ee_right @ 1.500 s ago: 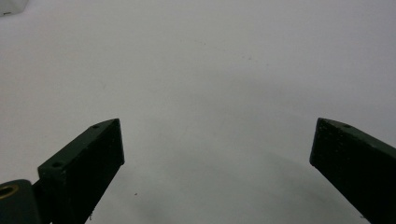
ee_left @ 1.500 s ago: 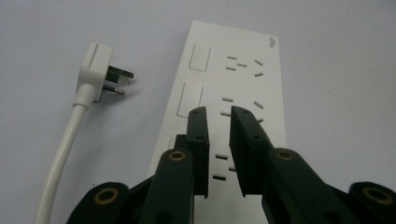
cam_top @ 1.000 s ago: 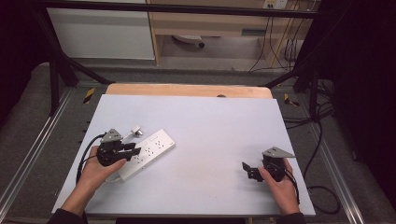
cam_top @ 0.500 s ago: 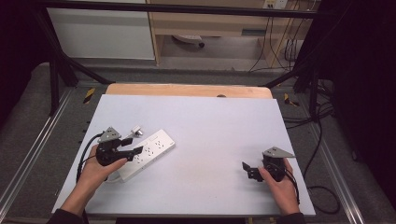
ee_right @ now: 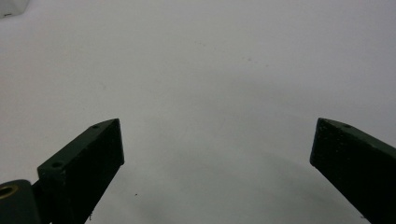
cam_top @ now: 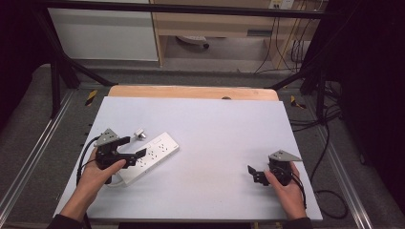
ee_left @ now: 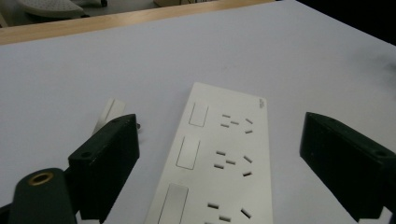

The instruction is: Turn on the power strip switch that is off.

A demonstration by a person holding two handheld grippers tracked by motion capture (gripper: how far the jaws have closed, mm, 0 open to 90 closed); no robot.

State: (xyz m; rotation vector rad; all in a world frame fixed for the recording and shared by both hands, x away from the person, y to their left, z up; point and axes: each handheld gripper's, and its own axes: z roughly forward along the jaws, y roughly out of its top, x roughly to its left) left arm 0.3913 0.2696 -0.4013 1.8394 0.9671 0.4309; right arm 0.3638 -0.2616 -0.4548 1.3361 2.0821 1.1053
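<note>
A white power strip (cam_top: 149,152) lies at an angle on the left part of the white table; its sockets and switches (ee_left: 224,154) face up. A small white plug (cam_top: 139,134) rests just beyond it, and it lies (ee_left: 109,112) beside my left jaw. My left gripper (cam_top: 133,146) is open at the strip's near end, with one jaw on each side of the strip (ee_left: 224,135) and not touching it. My right gripper (cam_top: 254,174) is open low over bare table at the front right, with nothing between its jaws (ee_right: 218,128).
The white table top (cam_top: 215,129) has a wooden strip (cam_top: 191,91) along its far edge. A white corner (ee_right: 11,7) shows far off, top left in the right gripper view. Metal frame rails and cables run beside the table on the floor.
My left gripper has drifted slightly to the left along the power strip. The right gripper, the strip and the plug have not moved.
</note>
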